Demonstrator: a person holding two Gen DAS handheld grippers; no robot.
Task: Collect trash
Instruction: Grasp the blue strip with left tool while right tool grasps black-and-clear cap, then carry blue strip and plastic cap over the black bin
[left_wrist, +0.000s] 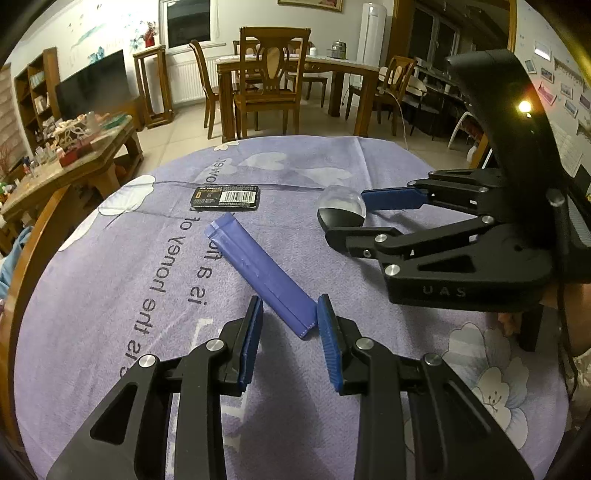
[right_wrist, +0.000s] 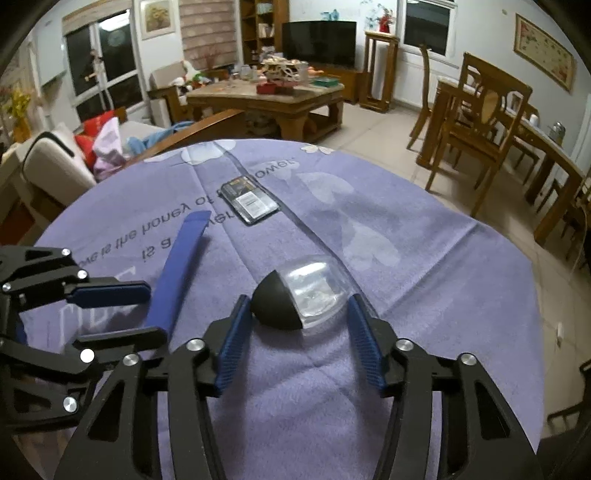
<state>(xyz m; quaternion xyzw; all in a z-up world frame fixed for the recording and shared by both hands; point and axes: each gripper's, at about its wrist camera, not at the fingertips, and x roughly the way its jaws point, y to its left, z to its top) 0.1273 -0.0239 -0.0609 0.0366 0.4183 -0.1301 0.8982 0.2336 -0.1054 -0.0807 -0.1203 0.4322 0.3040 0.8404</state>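
Both tongs spread, nothing pinched yet. Left tongs straddle the near end of the blue wrapper, which lies flat and diagonal on the surface; pads sit either side of its tip, apparently not touching. Likely lined up for an end-on pinch, since a flat wrapper gives little else to grab. Right tongs bracket the clear capsule with black cap, which lies on its side between the pads with gaps both sides. Spread looks wide to clear the round shell; it may roll when squeezed. Black barcode packet lies further back, apart from both, unaddressed. No bin visible in either view.
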